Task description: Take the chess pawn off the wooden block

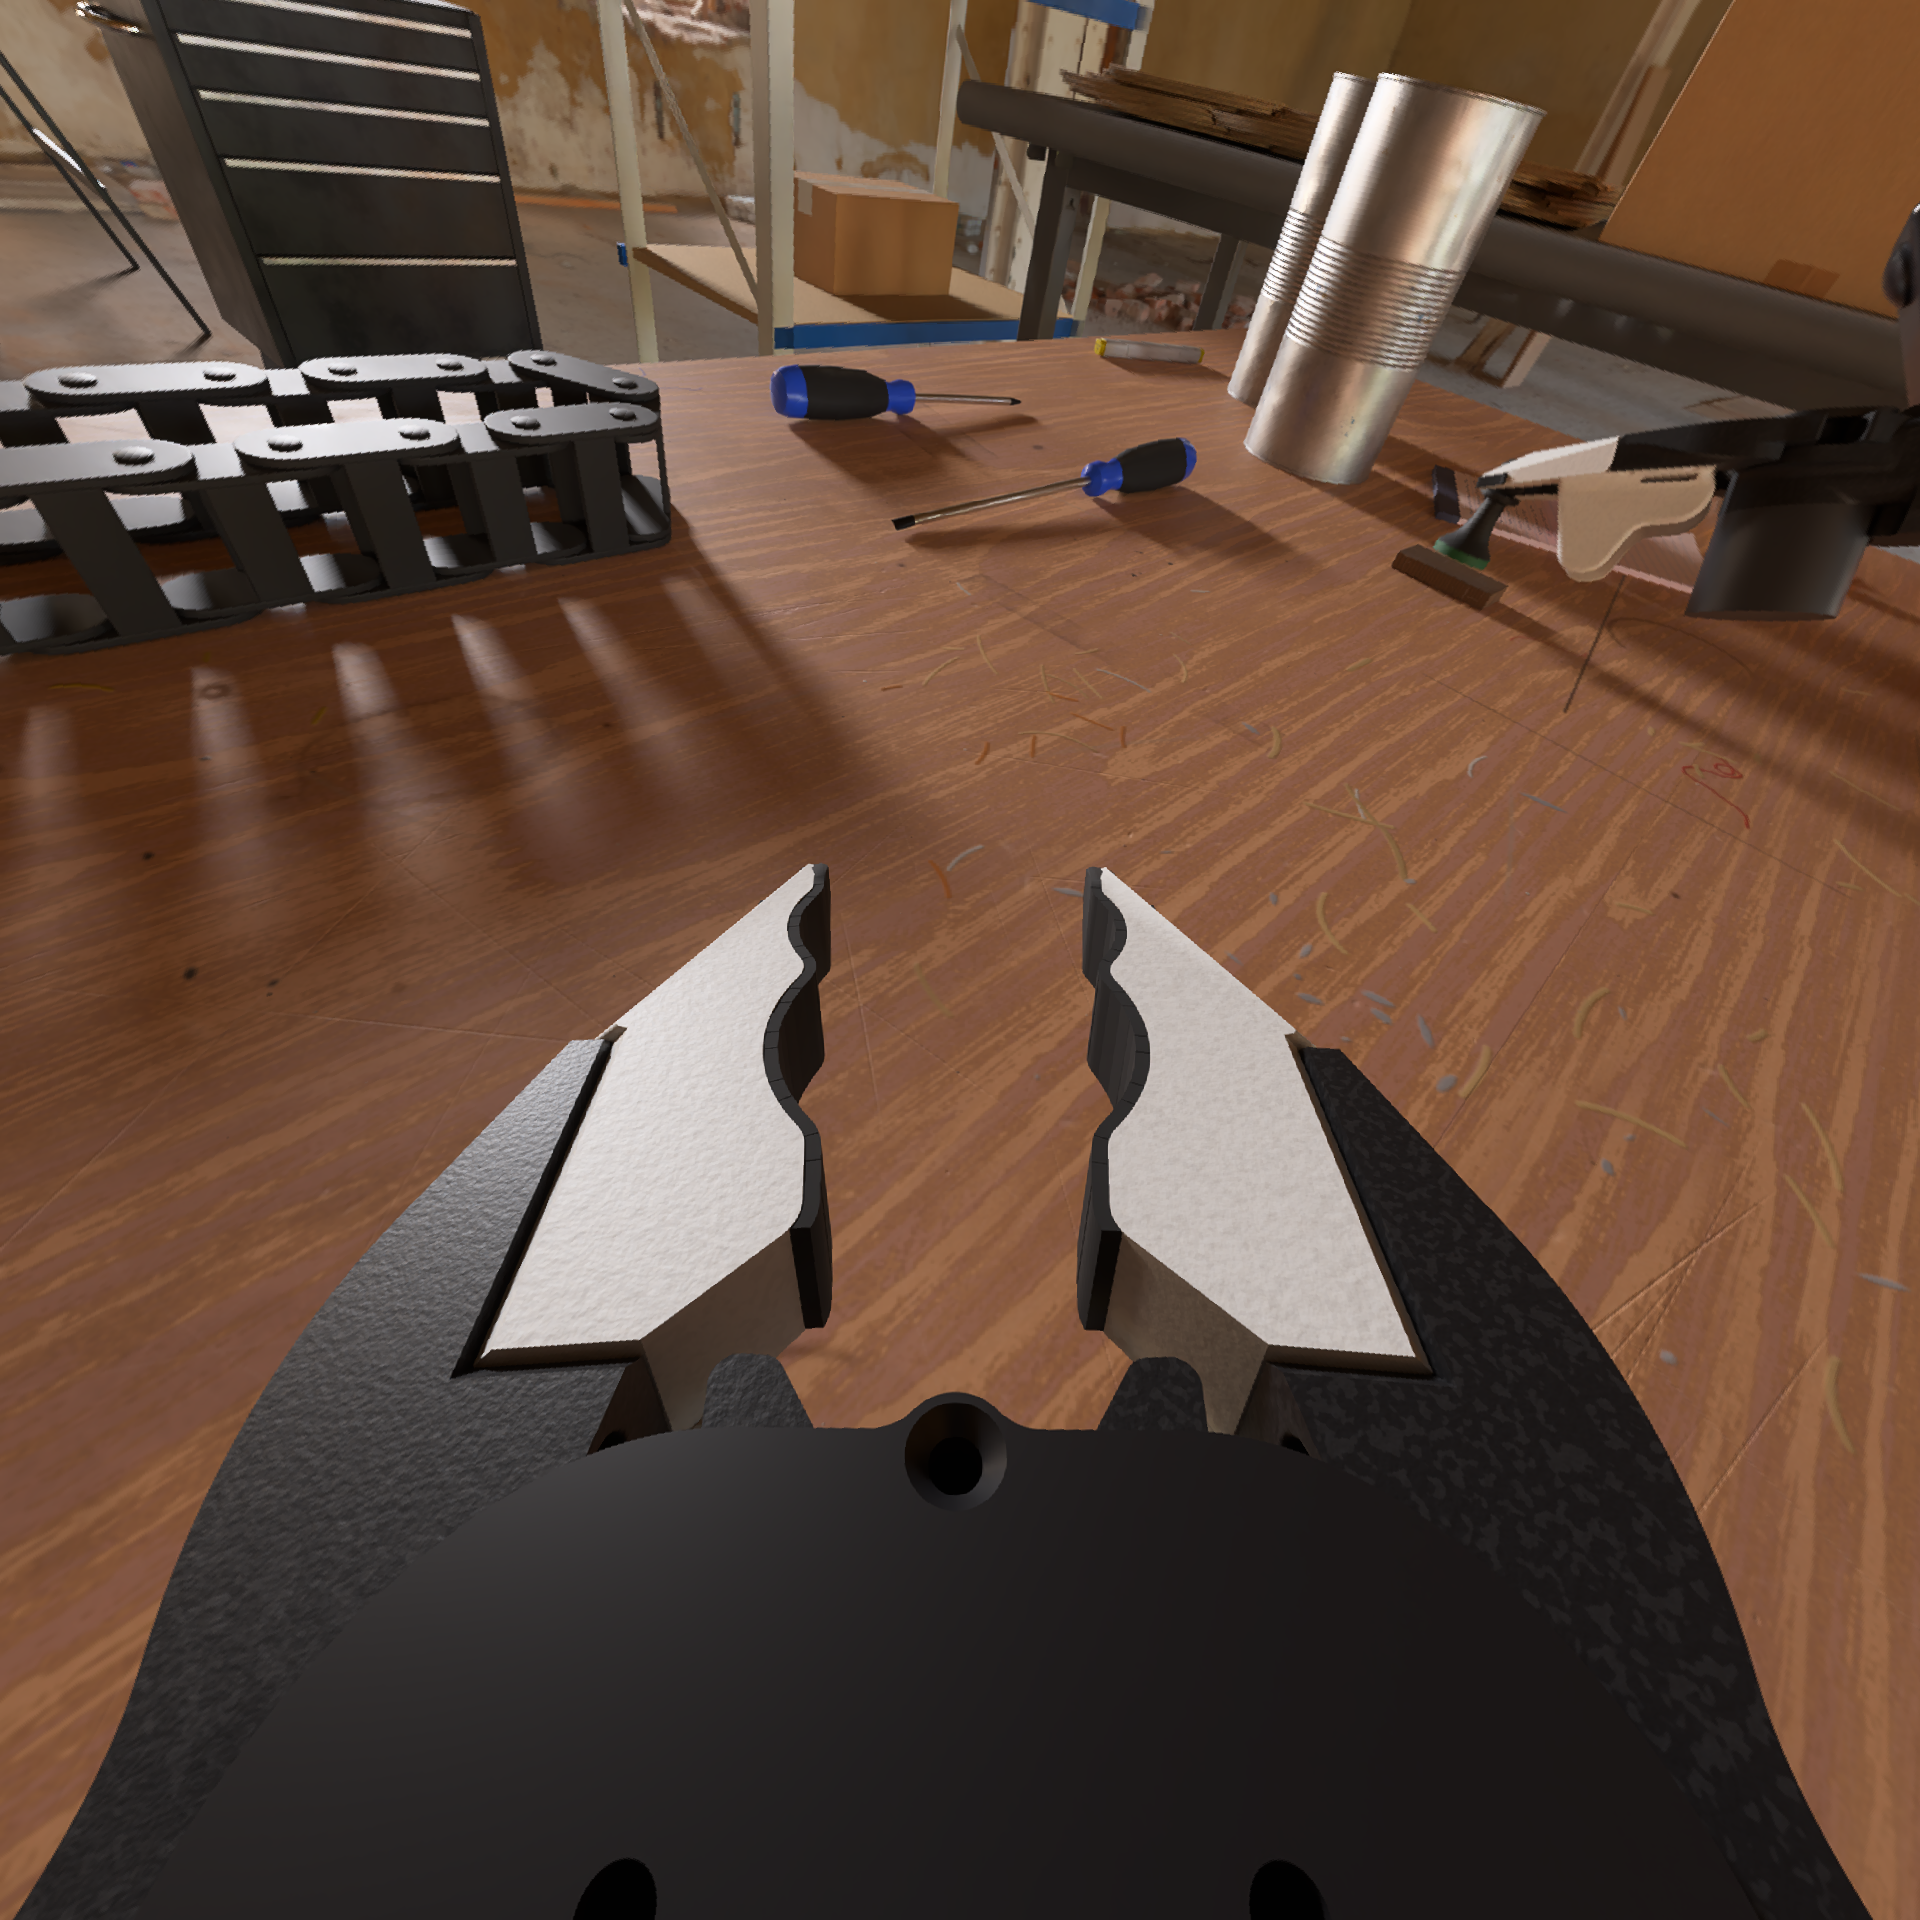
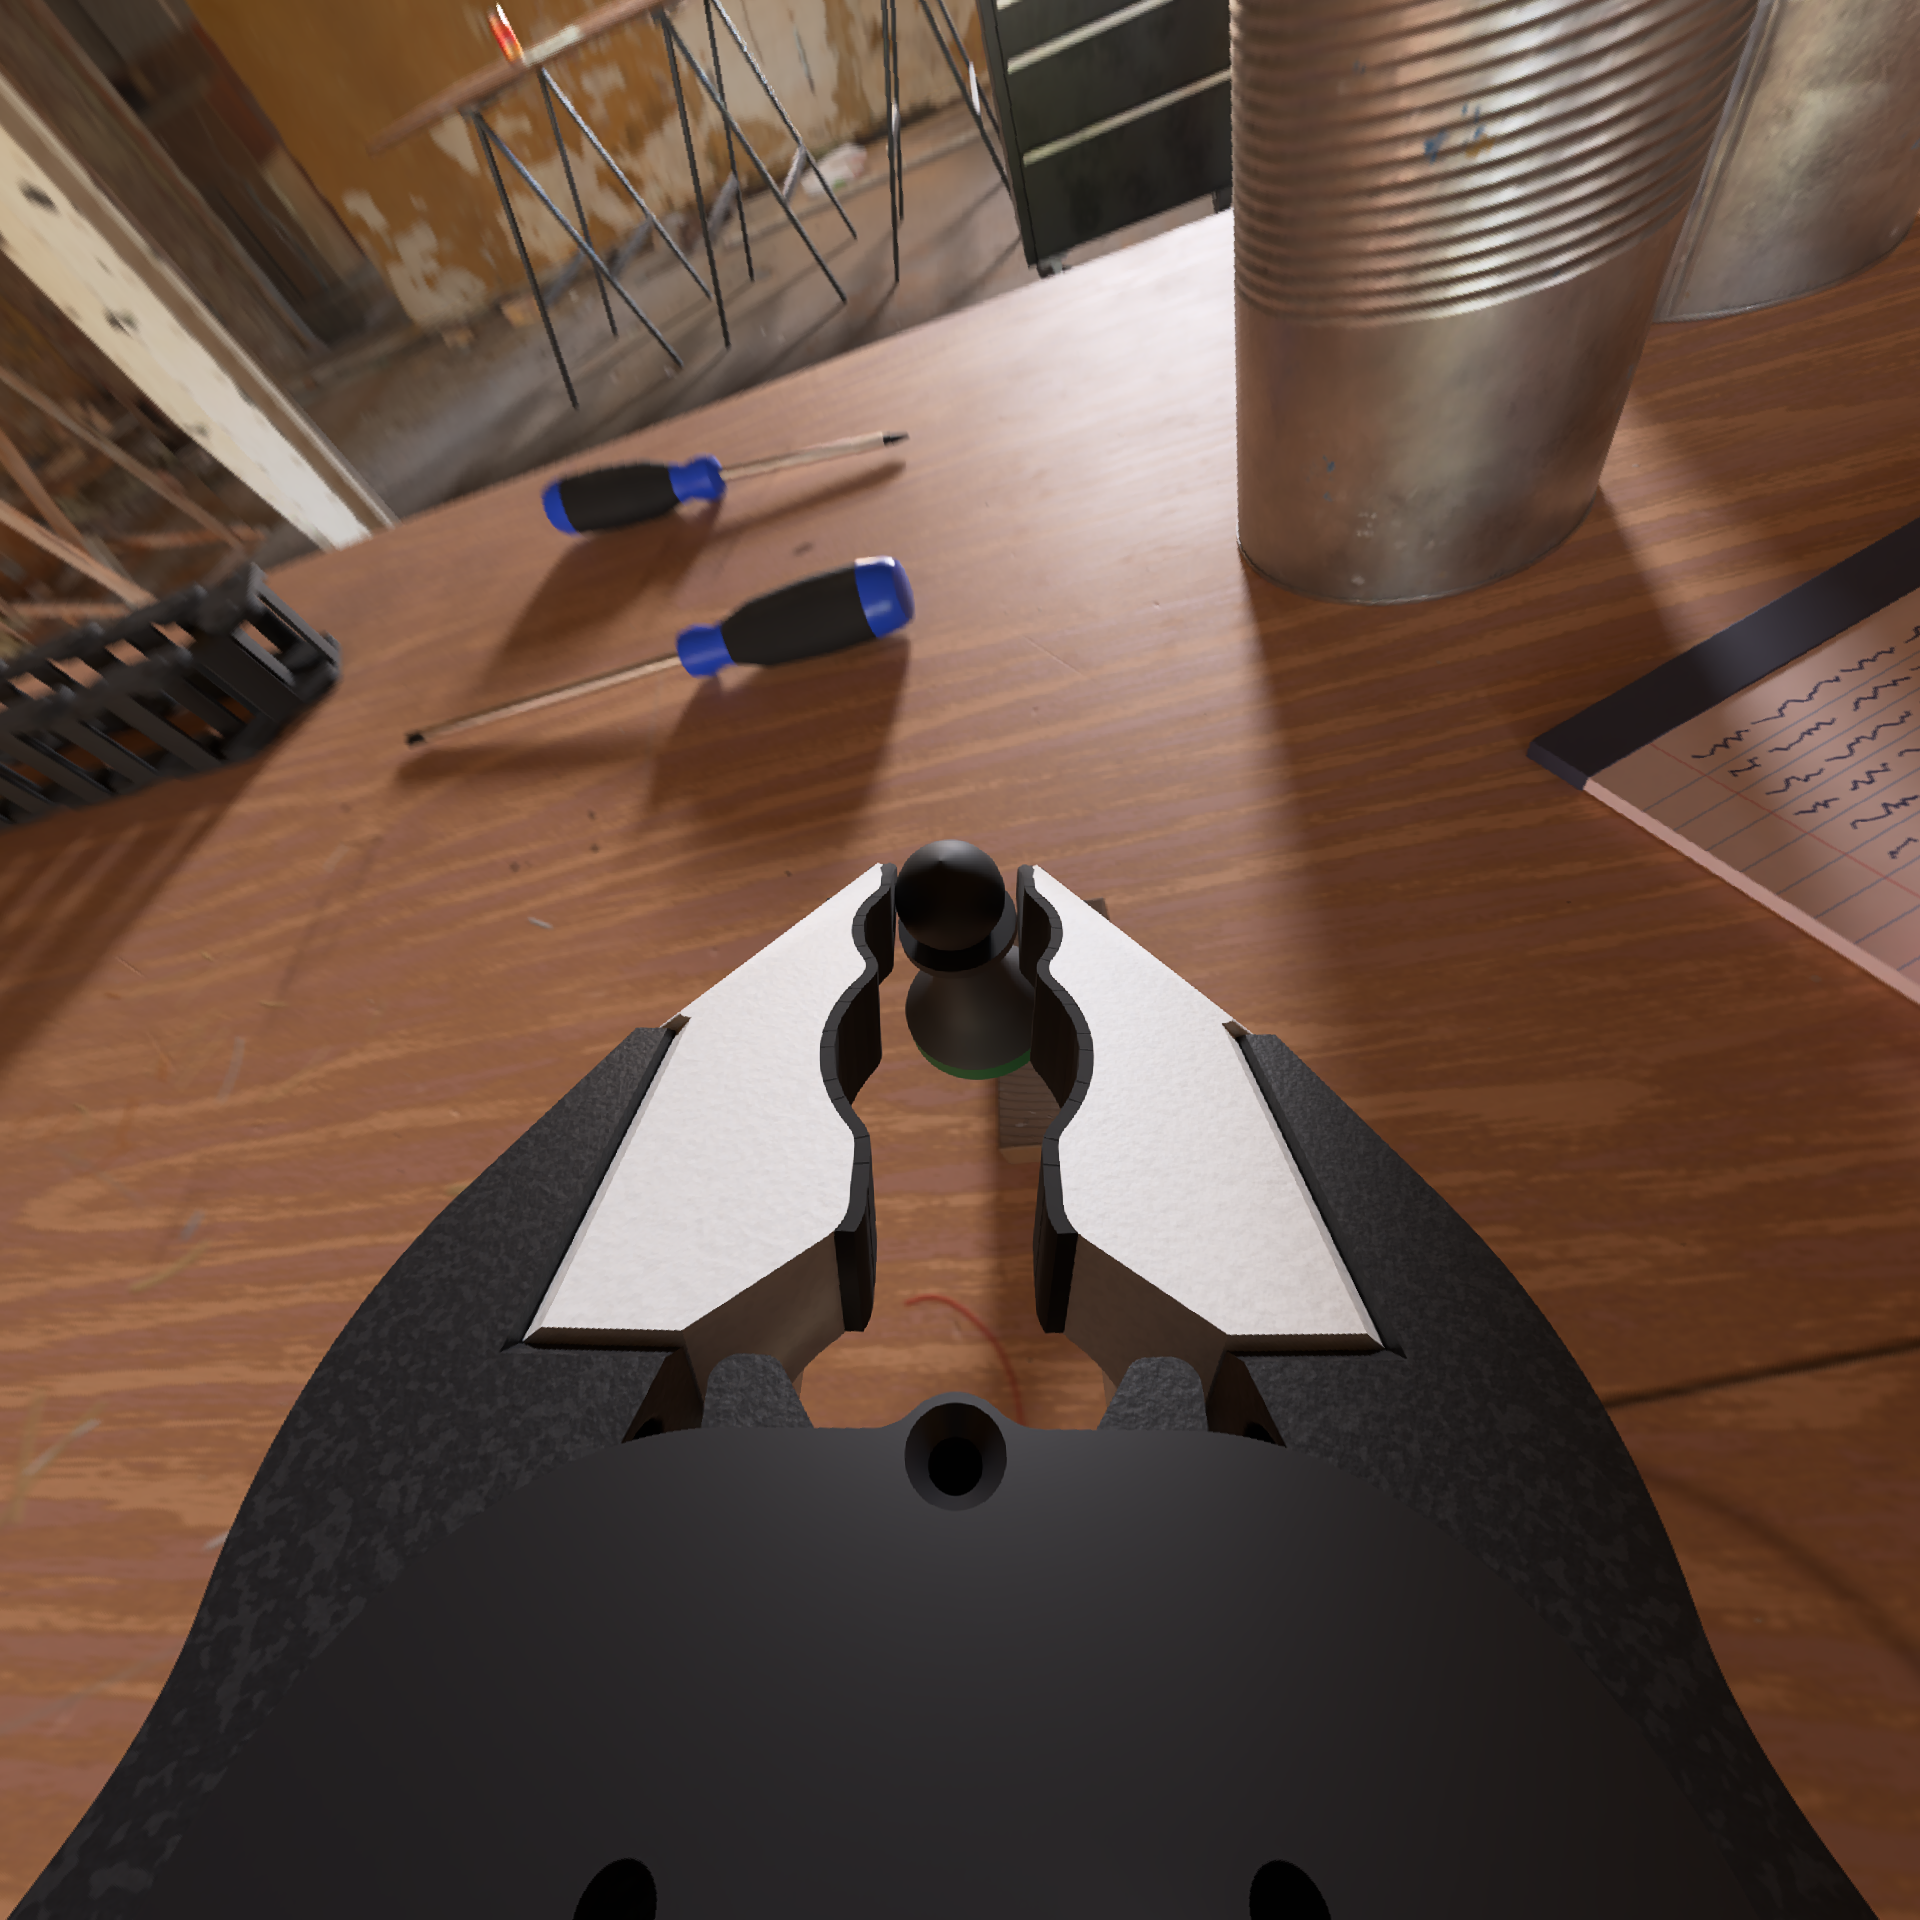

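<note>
A black chess pawn point(image 2: 951, 914) with a green base ring stands on a small wooden block point(image 2: 1023, 1117). My right gripper point(image 2: 954, 883) has its fingers closed against the pawn's head and neck, and most of the block is hidden beneath them. In the left wrist view the right gripper point(image 1: 1496, 486) reaches in from the far right over the pawn point(image 1: 1470, 530), whose base rests on the block point(image 1: 1444, 577). My left gripper point(image 1: 956, 883) is open and empty above the bare wooden table point(image 1: 727, 831), far from the pawn.
Two tall metal cans point(image 1: 1382, 281) stand just behind the pawn. Two blue-and-black screwdrivers point(image 1: 1132, 468) point(image 1: 842, 393) lie mid-table. A black cable chain point(image 1: 312, 478) sits at the left. A lined notepad point(image 2: 1766, 748) lies to the right of the pawn.
</note>
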Motion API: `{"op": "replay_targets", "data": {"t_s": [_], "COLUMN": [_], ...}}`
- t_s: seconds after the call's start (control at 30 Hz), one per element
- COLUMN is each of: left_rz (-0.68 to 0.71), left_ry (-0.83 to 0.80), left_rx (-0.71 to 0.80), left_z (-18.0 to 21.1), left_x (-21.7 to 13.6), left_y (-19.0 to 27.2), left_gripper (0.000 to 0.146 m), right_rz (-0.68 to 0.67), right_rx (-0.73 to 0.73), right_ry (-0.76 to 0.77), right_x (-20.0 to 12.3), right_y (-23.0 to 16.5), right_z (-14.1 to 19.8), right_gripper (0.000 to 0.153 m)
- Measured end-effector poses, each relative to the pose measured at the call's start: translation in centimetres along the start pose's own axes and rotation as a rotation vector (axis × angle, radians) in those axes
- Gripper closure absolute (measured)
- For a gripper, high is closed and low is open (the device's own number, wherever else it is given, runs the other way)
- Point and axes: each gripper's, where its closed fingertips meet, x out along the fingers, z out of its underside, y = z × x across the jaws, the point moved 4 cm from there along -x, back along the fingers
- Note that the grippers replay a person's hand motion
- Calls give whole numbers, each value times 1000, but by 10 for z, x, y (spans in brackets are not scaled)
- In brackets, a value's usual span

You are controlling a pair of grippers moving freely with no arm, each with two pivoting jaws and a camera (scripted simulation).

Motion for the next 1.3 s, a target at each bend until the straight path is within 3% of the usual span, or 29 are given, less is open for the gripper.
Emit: {"op": "replay_targets", "data": {"t_s": [0.23, 0.53, 0.83, 0.9, 1.13, 1.23, 1.3], "left_rz": [14, -30, -64, -105, -245, -383, -483], "left_ry": [-3, -8, -25, -27, -92, -167, -242], "left_rx": [18, 61, -45, -31, -24, 20, 71], "left_z": [-1, -1, 0, 0, 2, 9, 16], "left_x": [4, 6, 4, 1, -7, -14, -20], "left_y": [6, 6, -9, -16, -34, -47, -55], "left_gripper": [98, 98, 78, 72, 73, 73, 82], "right_rz": [37, 22, -128, -174, -319, -362, -382], "right_rx": [-86, -40, -32, -26, -15, -11, -24], "right_ry": [40, 39, 17, 12, -23, -44, -53], "right_x": [-15, -14, 0, 4, 11, 15, 17], "right_y": [-20, -31, -82, -98, -149, -166, -176], "right_z": [-16, -16, -10, -9, 1, 6, 8], "right_gripper": [130, 130, 130, 130, 130, 130, 130]}}
